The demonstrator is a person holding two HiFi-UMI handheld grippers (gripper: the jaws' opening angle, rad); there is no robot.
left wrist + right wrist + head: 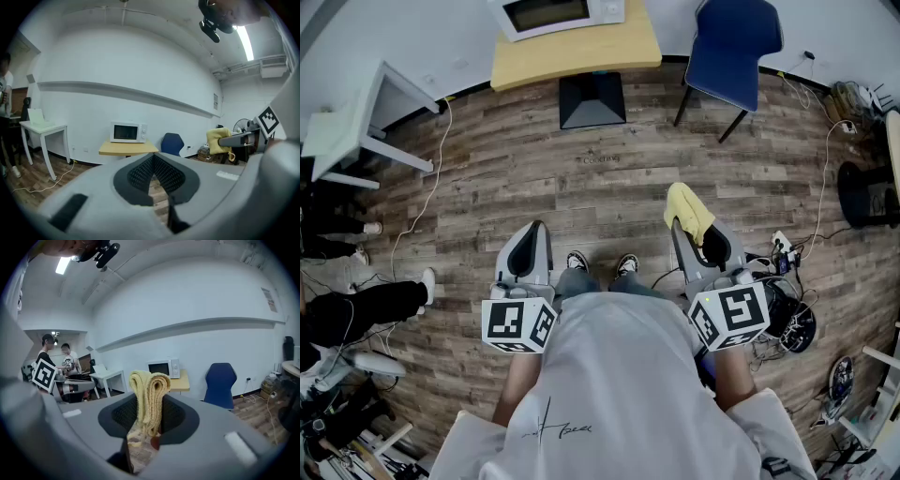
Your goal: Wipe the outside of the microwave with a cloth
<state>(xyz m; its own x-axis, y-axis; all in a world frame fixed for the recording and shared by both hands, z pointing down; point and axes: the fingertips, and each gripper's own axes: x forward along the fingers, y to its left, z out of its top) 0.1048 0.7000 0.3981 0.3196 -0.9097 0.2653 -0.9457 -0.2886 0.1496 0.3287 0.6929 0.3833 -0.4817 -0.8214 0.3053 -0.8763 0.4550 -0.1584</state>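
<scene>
Wood-grain plank floor (600,187) in grey-brown fills most of the head view, meeting a plain white wall along the upper edge. At the top centre, a white boxy microwave (558,14) with a dark glass door sits on a pale wooden table (581,52) with rounded corners. A blue chair (736,42) with a curved back and thin dark legs stands just to the right of it. A white square-legged table (356,122) is at the upper left, and a thin white cable (427,197) trails across the planks.

The left gripper (152,161) is low in the picture, its ribbed black pads pressed together with nothing between them. The right gripper (150,411) is clamped on a yellow cloth (150,390), a soft, ribbed fabric folded into two rounded loops that stand up above the jaws, with a loose end hanging below. The cloth is well apart from the microwave. The person's black and white shoes (600,262) show between the two grippers.
</scene>
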